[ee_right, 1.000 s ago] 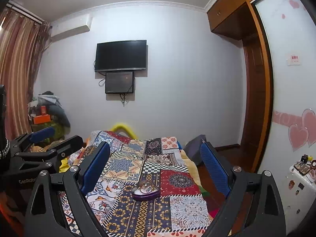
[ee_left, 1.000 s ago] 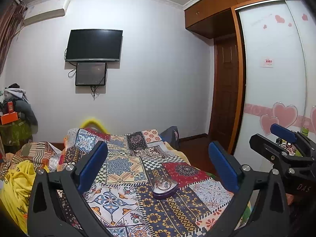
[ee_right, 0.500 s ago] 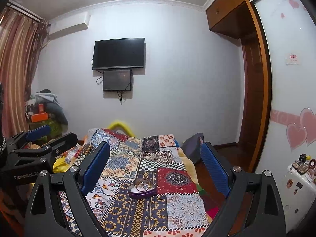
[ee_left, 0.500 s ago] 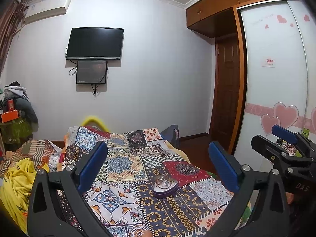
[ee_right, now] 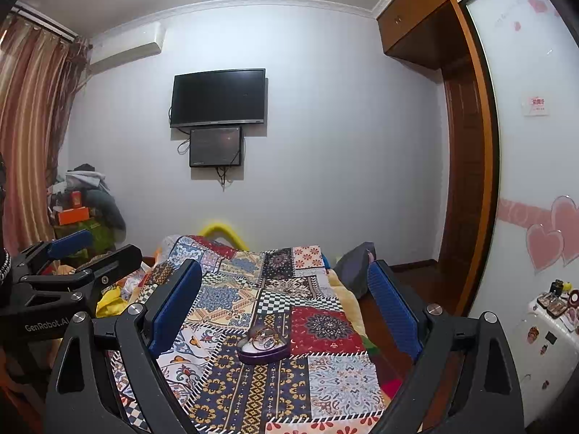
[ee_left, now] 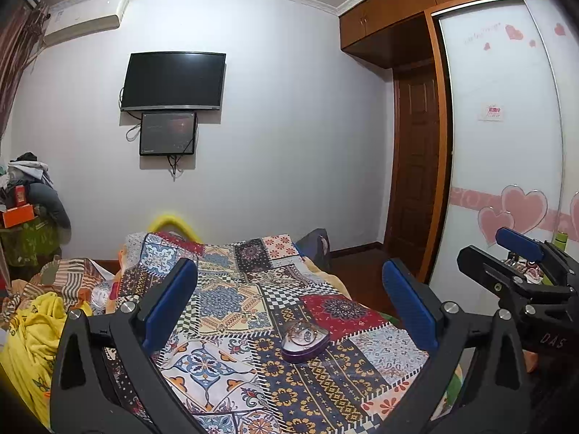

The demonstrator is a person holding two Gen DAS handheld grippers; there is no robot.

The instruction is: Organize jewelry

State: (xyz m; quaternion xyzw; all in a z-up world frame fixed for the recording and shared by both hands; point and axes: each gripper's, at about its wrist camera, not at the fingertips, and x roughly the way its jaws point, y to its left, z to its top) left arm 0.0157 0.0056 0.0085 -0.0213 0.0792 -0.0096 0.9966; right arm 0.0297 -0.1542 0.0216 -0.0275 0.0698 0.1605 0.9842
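We hold both grippers spread wide and empty above the patchwork quilt (ee_left: pixel 231 300); the purple heart-shaped jewelry tin (ee_left: pixel 305 341) lies ahead, centred between the right gripper (ee_right: pixel 286 302) fingers, right of centre for the left gripper (ee_left: pixel 289 298).

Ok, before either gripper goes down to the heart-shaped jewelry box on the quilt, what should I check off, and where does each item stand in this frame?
1. Left gripper open and empty: ok, fingers wide apart.
2. Right gripper open and empty: ok, same.
3. Heart-shaped jewelry box in view and unobstructed: ok, it lies between the fingers in both wrist views, untouched.
4. Box open: ok, no lid on it; jewelry shows inside.
5. Which pieces are inside, and whether tangled: cannot tell, too small.
6. Box sitting level on the patchwork quilt: cannot tell; the bedding is soft.
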